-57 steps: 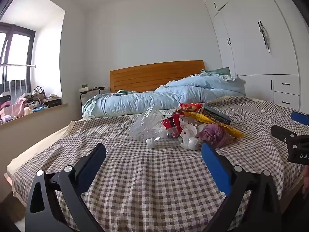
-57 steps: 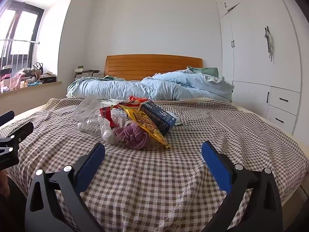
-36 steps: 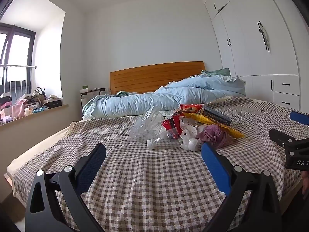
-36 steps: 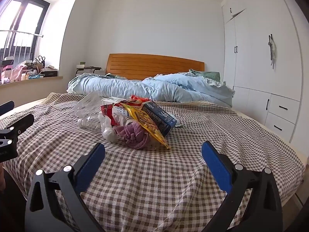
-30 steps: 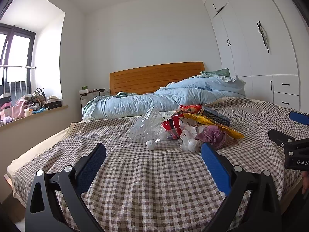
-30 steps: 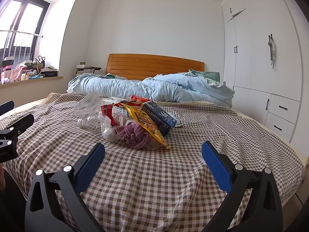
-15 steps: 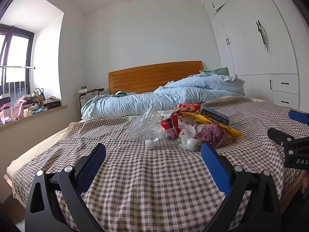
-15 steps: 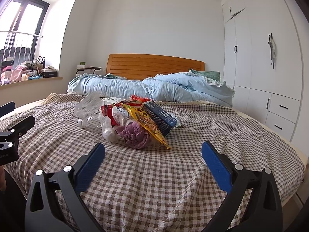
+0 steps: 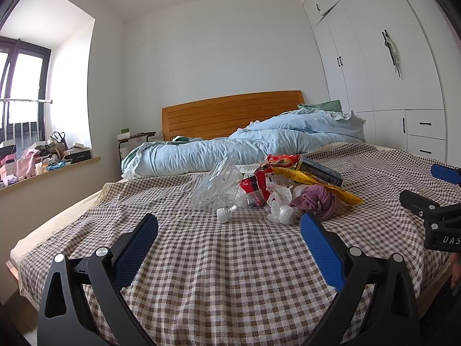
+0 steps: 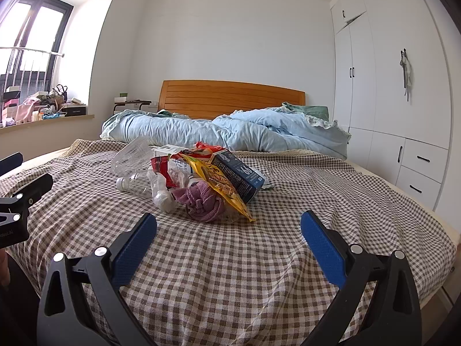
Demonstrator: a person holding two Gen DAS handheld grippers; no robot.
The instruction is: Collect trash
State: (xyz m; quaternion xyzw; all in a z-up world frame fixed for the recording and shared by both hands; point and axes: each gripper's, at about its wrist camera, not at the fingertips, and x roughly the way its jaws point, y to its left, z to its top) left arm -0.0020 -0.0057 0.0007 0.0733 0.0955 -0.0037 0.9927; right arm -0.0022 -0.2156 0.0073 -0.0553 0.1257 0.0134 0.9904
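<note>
Bedroom with checked bedspread (image 9: pixel 230 274), blue duvet (image 10: pixel 230 132) bunched at headboard. Trash pile (image 10: pixel 196 178) mid-bed: clear plastic container (image 9: pixel 214 186), yellow snack bag (image 10: pixel 222 190), dark carton (image 10: pixel 239 173), purple cloth wad (image 10: pixel 201 201), bottle (image 9: pixel 236 216). Little changed over last two seconds: both views drifted slightly, pile untouched. Left gripper (image 9: pixel 229 240) and right gripper (image 10: pixel 229 239) hover near foot of bed, fingers wide apart, empty. Judgement: collection not begun; approach pending.

Both grippers have black triangular-cutout frames, silver screws and textured blue fingers (image 9: pixel 135 248); one bears white lettering.
</note>
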